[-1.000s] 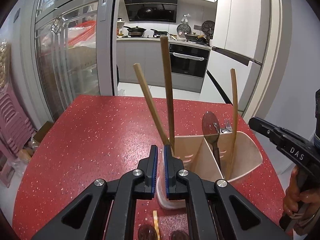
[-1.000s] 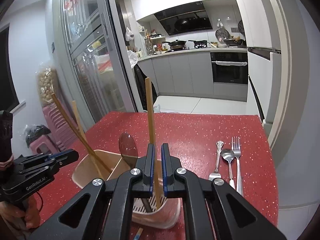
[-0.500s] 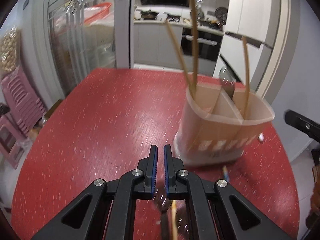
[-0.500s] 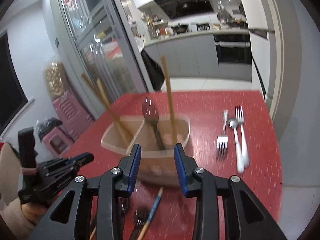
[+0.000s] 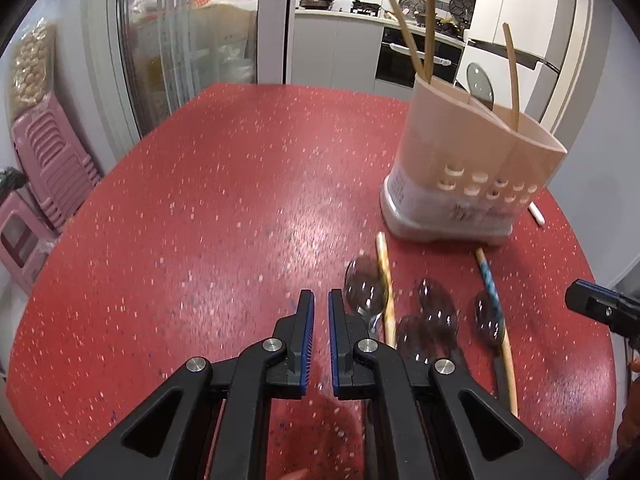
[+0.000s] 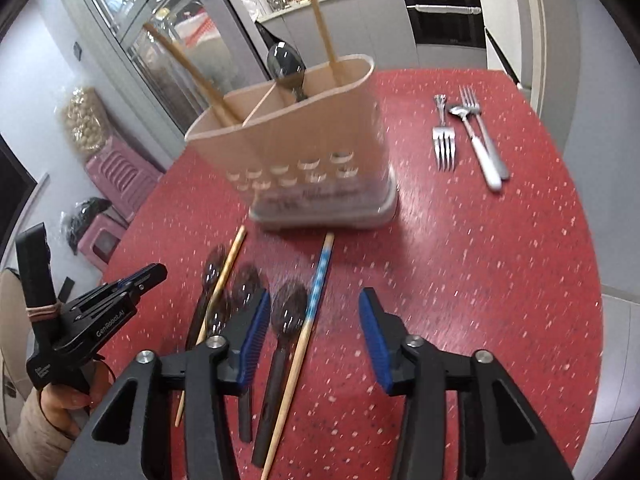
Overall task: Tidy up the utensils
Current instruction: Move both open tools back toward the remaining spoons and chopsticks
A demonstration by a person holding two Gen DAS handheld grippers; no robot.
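A beige divided utensil holder (image 5: 472,172) (image 6: 308,160) stands on the red table, holding three wooden chopsticks and a dark spoon (image 6: 286,68). Several dark spoons (image 6: 288,312) (image 5: 436,308) and two loose chopsticks, one plain (image 6: 224,276) and one blue-patterned (image 6: 316,280), lie in front of it. My left gripper (image 5: 320,312) is shut and empty, left of the spoons. My right gripper (image 6: 312,324) is open and empty above the spoons and the blue-patterned chopstick. The left gripper also shows in the right wrist view (image 6: 132,284).
Two metal forks (image 6: 444,136) and a white-handled spoon (image 6: 480,148) lie at the table's far right. Pink stools (image 5: 44,168) stand on the floor to the left. The table edge (image 6: 592,280) curves close on the right.
Both grippers have pulled back and up from the holder. My right gripper has let go of a chopstick, which now stands in the holder, and opened wide. The left stayed shut.
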